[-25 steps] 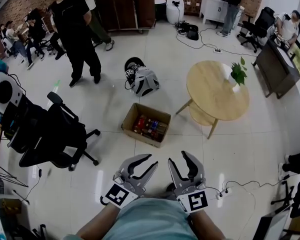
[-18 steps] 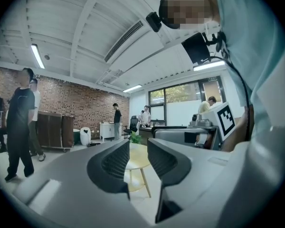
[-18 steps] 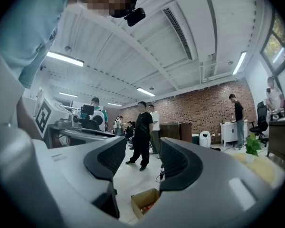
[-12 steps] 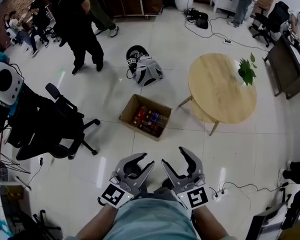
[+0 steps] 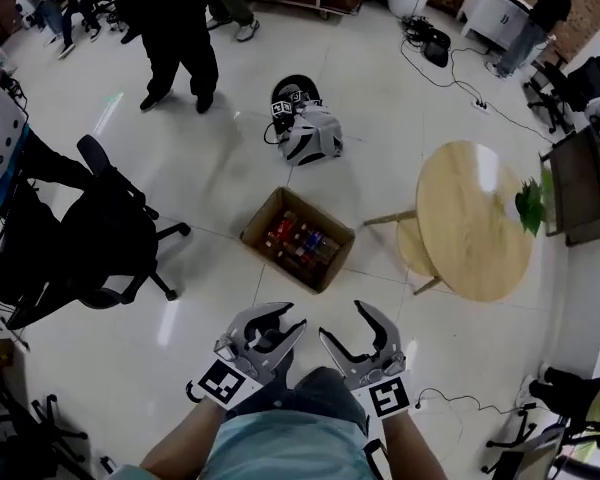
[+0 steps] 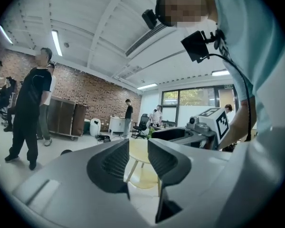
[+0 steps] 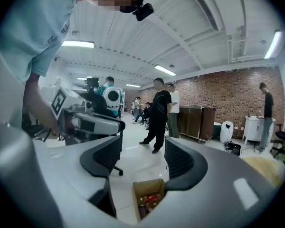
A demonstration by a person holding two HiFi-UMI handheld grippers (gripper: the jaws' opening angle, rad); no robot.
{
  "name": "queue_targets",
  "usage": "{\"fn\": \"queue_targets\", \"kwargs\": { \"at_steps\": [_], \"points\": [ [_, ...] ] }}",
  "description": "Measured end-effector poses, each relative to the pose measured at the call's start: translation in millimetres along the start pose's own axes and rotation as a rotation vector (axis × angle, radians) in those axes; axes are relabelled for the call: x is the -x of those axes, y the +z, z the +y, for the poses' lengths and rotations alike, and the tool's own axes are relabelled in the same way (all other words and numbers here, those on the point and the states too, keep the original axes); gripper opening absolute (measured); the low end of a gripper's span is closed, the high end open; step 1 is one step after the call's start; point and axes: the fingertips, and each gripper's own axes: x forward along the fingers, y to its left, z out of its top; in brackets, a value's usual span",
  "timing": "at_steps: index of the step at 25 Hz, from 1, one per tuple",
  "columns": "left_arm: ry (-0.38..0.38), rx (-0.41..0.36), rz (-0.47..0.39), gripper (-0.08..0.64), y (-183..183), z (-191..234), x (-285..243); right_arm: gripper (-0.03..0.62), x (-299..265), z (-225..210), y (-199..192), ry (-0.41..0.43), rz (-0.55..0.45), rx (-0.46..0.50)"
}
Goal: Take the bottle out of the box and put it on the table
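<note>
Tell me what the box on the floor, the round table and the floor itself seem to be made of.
The box looks like plain brown cardboard: matte, flaps folded open. The round table seems light wood or wood-look veneer: pale tan top, soft sheen. The floor appears to be glossy pale tile: joint lines and bright reflections show.
</note>
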Motion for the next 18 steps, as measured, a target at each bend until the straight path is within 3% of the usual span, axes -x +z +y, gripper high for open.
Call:
{"fn": "queue_targets", "kwargs": {
  "at_steps": [6,10,13,18],
  "points": [
    [0.042,-0.014,0.068,0.115,-39,92,3,0.311,-89,-12,-89,0.165,0.258,0.13],
    [0.107,-0.001,0.134,0.097,-89,136,-6,0.311,-135,-29,-160,0.235,0.358,0.13],
    [0.161,0.024,0.193,0.065,-145,167,-20,0.311,-169,-41,-236,0.295,0.453,0.088],
    [0.295,0.178,0.259,0.019,-254,211,-43,0.311,-214,-57,-392,0.417,0.642,0.055]
  ]
}}
